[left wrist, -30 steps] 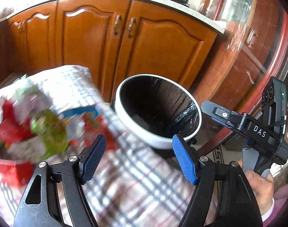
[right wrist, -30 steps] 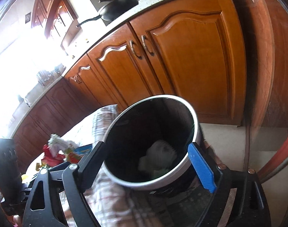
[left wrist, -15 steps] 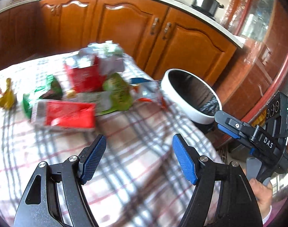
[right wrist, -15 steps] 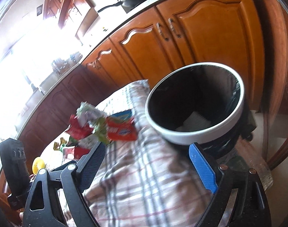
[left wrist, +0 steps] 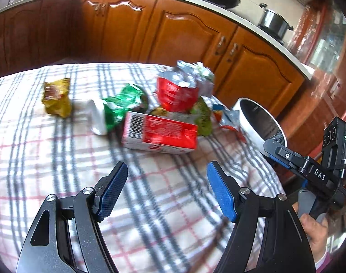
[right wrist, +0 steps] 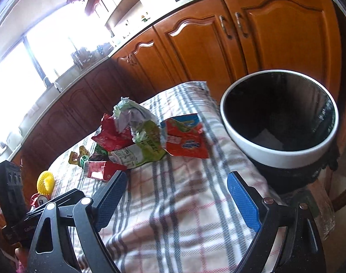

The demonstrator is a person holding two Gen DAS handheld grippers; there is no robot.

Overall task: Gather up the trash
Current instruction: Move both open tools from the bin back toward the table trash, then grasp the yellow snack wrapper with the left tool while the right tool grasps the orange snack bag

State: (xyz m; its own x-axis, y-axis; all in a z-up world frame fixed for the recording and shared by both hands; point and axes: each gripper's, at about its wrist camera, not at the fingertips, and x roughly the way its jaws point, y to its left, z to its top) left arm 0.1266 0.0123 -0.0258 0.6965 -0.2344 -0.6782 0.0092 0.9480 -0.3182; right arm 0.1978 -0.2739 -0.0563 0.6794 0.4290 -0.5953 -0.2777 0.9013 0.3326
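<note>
A kitchen with orange wood cabinets backs a table (left wrist: 59,150) under a plaid cloth. The trash sits in a heap at its far side, next to the white-rimmed bin (right wrist: 279,154). I count one red carton (left wrist: 160,134), one yellow wrapper (left wrist: 56,97) lying apart, one red-and-blue packet (right wrist: 186,140), and roughly four more crumpled bags; blur keeps me from being sure. All of it looks light, thin and crinkly. The carton is the stiffest, so I'd take it across its narrow sides and pinch the bags at a bunched fold. My left tool (left wrist: 167,187) and right tool (right wrist: 175,193) both stand wide apart, holding nothing.
</note>
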